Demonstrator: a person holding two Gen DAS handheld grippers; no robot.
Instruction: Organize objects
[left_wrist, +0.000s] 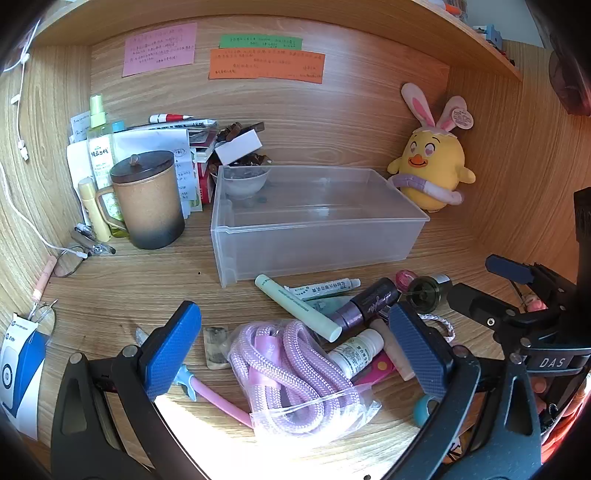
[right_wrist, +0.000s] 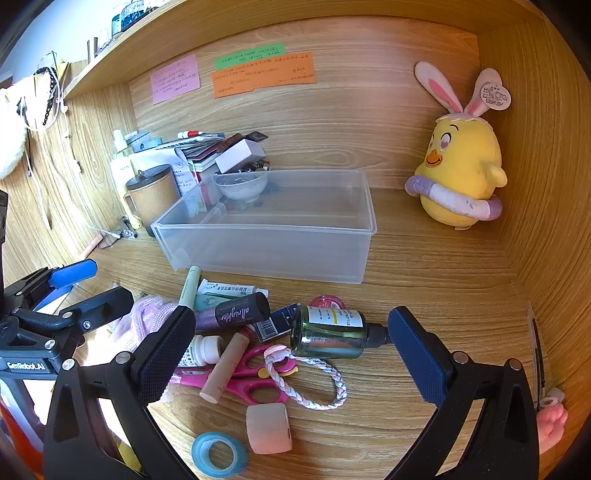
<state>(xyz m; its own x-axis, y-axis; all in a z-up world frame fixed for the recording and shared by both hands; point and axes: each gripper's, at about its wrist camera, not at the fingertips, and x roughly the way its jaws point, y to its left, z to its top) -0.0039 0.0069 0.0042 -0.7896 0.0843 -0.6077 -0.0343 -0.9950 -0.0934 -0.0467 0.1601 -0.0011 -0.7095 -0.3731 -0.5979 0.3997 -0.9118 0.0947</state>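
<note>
Both tools stand open, empty – left tool (left_wrist: 295, 339), right tool (right_wrist: 291, 347). Grip the green glass bottle (right_wrist: 328, 332) mid-body – smooth, rollable, breakable. The bagged rope (left_wrist: 295, 373) is soft and light.

Printed "allnighter" on the dark purple cylindrical tube (right_wrist: 236, 314); "BOTTLE" on the green glass bottle's white label (right_wrist: 328, 330); "GenRobot.AI" on the black left gripper body (right_wrist: 26, 365); "DAS" on the black right gripper body (left_wrist: 552, 362).

My left gripper (left_wrist: 295, 350) and right gripper (right_wrist: 291, 360): black frames, silver screws, textured blue pads; white lettering, perhaps "DAS" and "GenRobot.AI".
</note>
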